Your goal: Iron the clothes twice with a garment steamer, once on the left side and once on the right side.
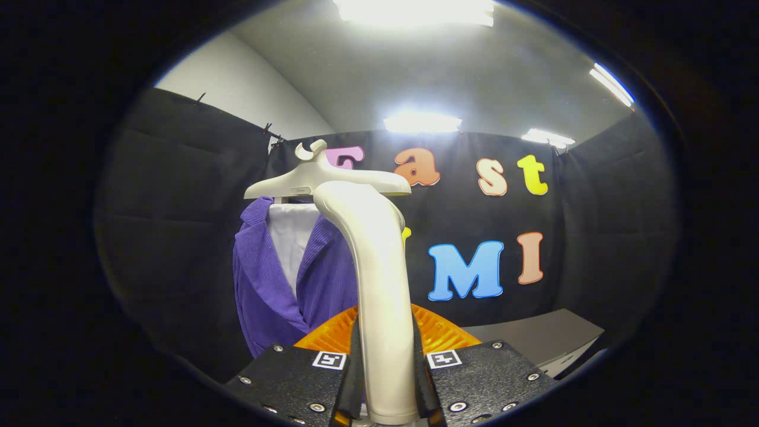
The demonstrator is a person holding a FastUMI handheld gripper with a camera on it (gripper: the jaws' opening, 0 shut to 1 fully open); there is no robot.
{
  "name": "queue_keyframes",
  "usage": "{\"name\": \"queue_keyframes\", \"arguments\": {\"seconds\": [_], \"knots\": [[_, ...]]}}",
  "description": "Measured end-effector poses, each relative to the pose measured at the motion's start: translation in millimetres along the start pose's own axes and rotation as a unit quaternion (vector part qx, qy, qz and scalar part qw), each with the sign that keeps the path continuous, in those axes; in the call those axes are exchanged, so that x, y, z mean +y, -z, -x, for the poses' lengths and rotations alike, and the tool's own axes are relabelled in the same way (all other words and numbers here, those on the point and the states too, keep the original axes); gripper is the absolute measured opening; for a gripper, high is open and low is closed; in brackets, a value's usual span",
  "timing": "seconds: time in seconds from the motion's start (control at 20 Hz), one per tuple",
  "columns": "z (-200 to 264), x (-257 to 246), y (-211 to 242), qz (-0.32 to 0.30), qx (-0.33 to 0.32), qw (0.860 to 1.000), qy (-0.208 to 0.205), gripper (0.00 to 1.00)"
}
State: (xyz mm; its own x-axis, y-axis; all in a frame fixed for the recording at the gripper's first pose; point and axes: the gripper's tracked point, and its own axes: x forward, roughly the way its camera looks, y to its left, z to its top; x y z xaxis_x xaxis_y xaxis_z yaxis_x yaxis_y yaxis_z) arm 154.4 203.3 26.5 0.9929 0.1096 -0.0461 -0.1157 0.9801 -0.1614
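Observation:
My gripper (pixel 385 370) is shut on the cream garment steamer (pixel 376 261), both fingers pressing its handle from either side. The steamer rises upright between the fingers, and its head bends toward the clothes. Beyond it, a purple corduroy jacket (pixel 267 284) over a white shirt (pixel 290 237) hangs on a cream hanger (pixel 323 178), a little left of the steamer. The steamer hides the jacket's right side. I cannot tell if the steamer head touches the fabric.
An orange ribbed object (pixel 439 335) sits just behind the fingers, at the steamer's base. A grey table surface (pixel 539 335) lies to the right, in front of the black booth wall. Bright ceiling lights shine overhead.

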Motion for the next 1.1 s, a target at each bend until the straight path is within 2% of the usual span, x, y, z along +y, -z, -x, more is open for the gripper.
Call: {"name": "queue_keyframes", "arguments": {"seconds": [0.55, 1.1], "knots": [[-36.5, 34.1, 35.9, 0.027, -0.019, 0.998, 0.056, 0.35], [-41.4, 35.9, 76.6, 0.045, 0.008, 0.997, 0.064, 0.35]]}}
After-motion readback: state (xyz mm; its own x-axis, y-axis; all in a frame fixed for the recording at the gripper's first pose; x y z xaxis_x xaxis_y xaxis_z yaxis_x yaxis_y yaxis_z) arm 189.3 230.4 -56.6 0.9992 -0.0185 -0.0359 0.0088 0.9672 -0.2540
